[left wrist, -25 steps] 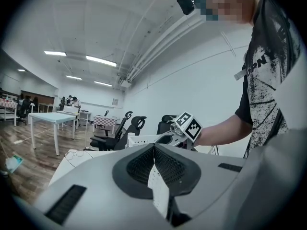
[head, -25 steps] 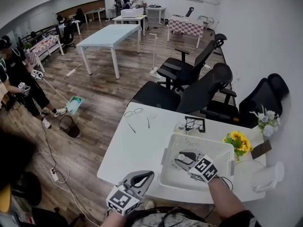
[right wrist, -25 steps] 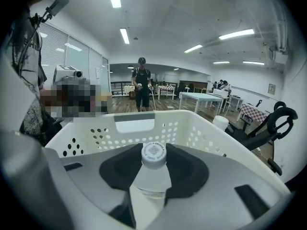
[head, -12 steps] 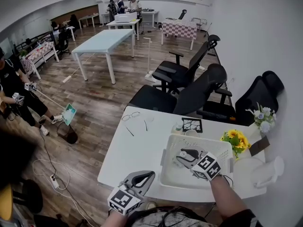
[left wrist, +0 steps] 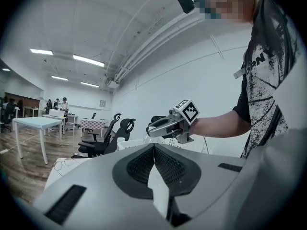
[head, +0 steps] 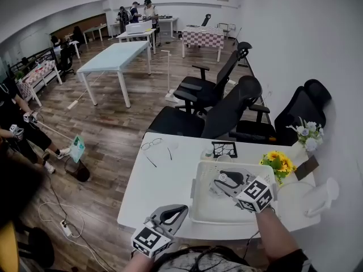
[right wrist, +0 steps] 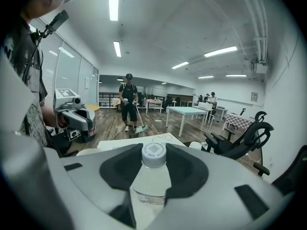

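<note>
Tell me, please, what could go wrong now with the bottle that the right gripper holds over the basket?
1. The right gripper clamps the clear bottle on its smooth body below the cap; it may slip and fall into the white basket.
2. The sunflowers stand close beside the basket; a wide swing to that side could knock them over.

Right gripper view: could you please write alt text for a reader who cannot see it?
The right tongs are shut on a clear water bottle with a white cap. Beyond are the left tongs, a white table and office chairs.
</note>
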